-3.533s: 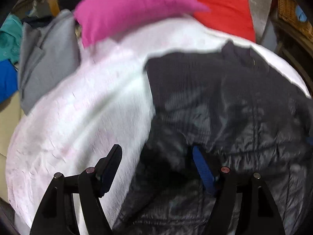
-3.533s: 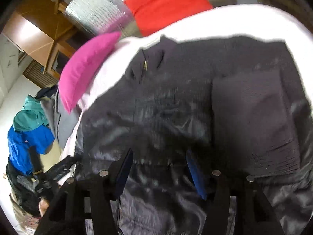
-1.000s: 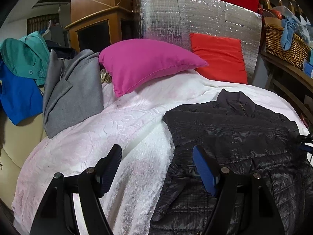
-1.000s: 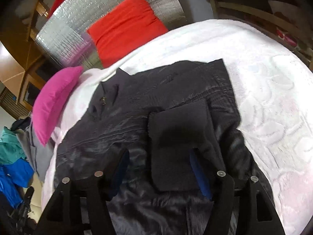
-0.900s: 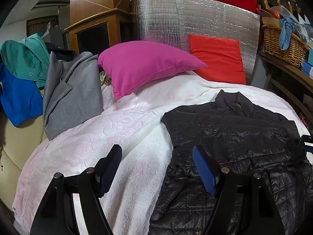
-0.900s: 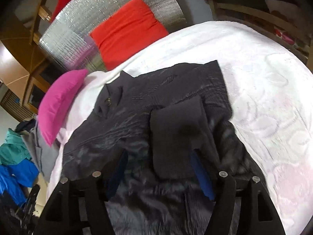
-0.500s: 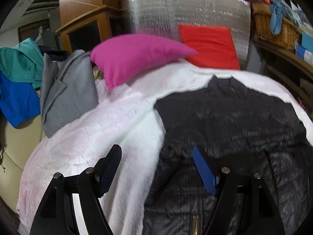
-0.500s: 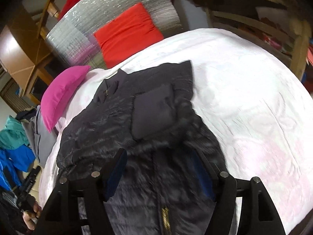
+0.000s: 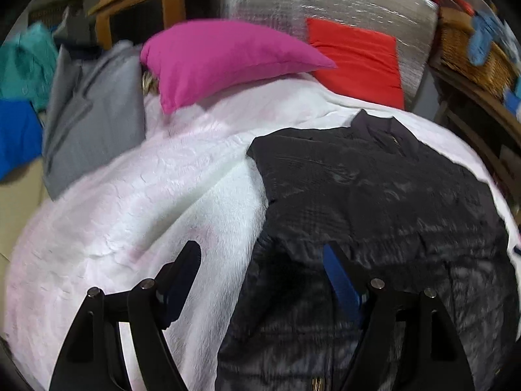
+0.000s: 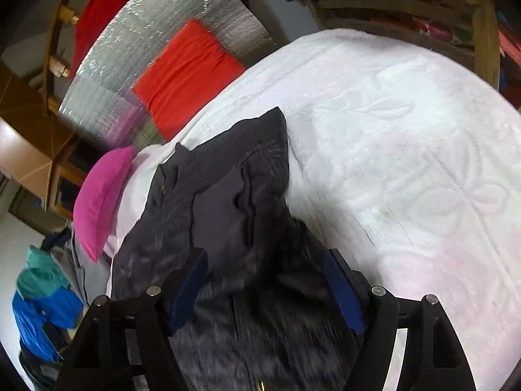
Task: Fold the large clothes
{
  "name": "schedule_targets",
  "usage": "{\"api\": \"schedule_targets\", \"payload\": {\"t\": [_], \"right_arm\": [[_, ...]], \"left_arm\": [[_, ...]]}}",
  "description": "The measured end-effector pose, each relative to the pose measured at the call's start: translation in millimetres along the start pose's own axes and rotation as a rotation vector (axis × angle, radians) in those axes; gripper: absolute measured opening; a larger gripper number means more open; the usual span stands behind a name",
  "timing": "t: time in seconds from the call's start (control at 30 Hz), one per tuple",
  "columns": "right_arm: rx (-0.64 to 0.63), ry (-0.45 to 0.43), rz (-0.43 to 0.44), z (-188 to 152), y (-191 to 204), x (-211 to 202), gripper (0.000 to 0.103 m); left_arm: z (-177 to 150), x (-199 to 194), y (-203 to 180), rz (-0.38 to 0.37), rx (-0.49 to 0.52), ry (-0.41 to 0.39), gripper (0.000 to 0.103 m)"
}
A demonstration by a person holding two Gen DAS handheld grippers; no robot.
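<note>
A black quilted jacket [image 9: 374, 202] lies flat on a white bedspread [image 9: 146, 202], collar toward the pillows, both sleeves folded in over the body. It also shows in the right wrist view [image 10: 228, 215], with a folded sleeve on top. My left gripper [image 9: 260, 260] is open and empty, low over the jacket's left lower edge. My right gripper [image 10: 265, 267] is open and empty, just above the jacket's lower right part near the zipper.
A pink pillow [image 9: 224, 55] and a red pillow [image 9: 355, 58] lean on a silver foil panel [image 9: 325, 3] at the bed's head. Grey, teal and blue clothes [image 9: 88, 110] pile at the left. A wicker basket [image 9: 469, 55] sits on a wooden shelf at the right.
Both grippers, open throughout, have come down and closer to the jacket's lower half after being raised. The right view has swung toward the bed's right side. The jacket has not moved.
</note>
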State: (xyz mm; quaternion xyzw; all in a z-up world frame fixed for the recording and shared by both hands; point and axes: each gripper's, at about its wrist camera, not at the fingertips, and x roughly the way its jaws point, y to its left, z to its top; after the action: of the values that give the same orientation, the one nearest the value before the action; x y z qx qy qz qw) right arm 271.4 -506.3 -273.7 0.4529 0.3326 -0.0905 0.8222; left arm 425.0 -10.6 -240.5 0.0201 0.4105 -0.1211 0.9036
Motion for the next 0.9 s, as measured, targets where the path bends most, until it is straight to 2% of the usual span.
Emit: {"api": "schedule_targets", "payload": {"t": [0.17, 0.37, 0.57, 0.63, 0.67, 0.7, 0.77, 0.83, 0.9], "right_arm": [[0.012, 0.019, 0.019, 18.2, -1.5, 35.8, 0.077], [0.015, 0.107, 0.087, 27.7, -6.0, 74.1, 0.078], [-0.037, 0.101, 0.150, 23.4, 2.3, 78.1, 0.083], [-0.067, 0.094, 0.149, 20.1, 6.5, 78.4, 0.083], [-0.086, 0.087, 0.143, 18.0, 10.0, 79.1, 0.083], [-0.103, 0.083, 0.137, 16.3, 12.3, 79.2, 0.080], [-0.177, 0.070, 0.063, 9.5, 24.7, 81.2, 0.063], [-0.206, 0.046, 0.037, 7.6, 33.5, 77.7, 0.051], [-0.220, 0.007, 0.049, 7.5, 41.4, 67.1, 0.043]], "left_arm": [[10.2, 30.9, 21.0, -0.062, -0.134, 0.058, 0.078], [20.0, 55.6, 15.7, -0.125, -0.161, 0.092, 0.078], [21.7, 83.0, 7.0, -0.230, -0.193, 0.171, 0.078], [20.1, 87.5, 4.1, -0.283, -0.217, 0.183, 0.078], [19.8, 88.4, 1.1, -0.286, -0.217, 0.183, 0.077], [19.8, 88.5, -2.1, -0.275, -0.206, 0.177, 0.074], [20.2, 86.9, -9.5, -0.276, -0.177, 0.163, 0.053], [21.9, 83.5, -13.9, -0.270, -0.168, 0.147, 0.046], [23.4, 77.6, -17.9, -0.257, -0.153, 0.119, 0.039]]}}
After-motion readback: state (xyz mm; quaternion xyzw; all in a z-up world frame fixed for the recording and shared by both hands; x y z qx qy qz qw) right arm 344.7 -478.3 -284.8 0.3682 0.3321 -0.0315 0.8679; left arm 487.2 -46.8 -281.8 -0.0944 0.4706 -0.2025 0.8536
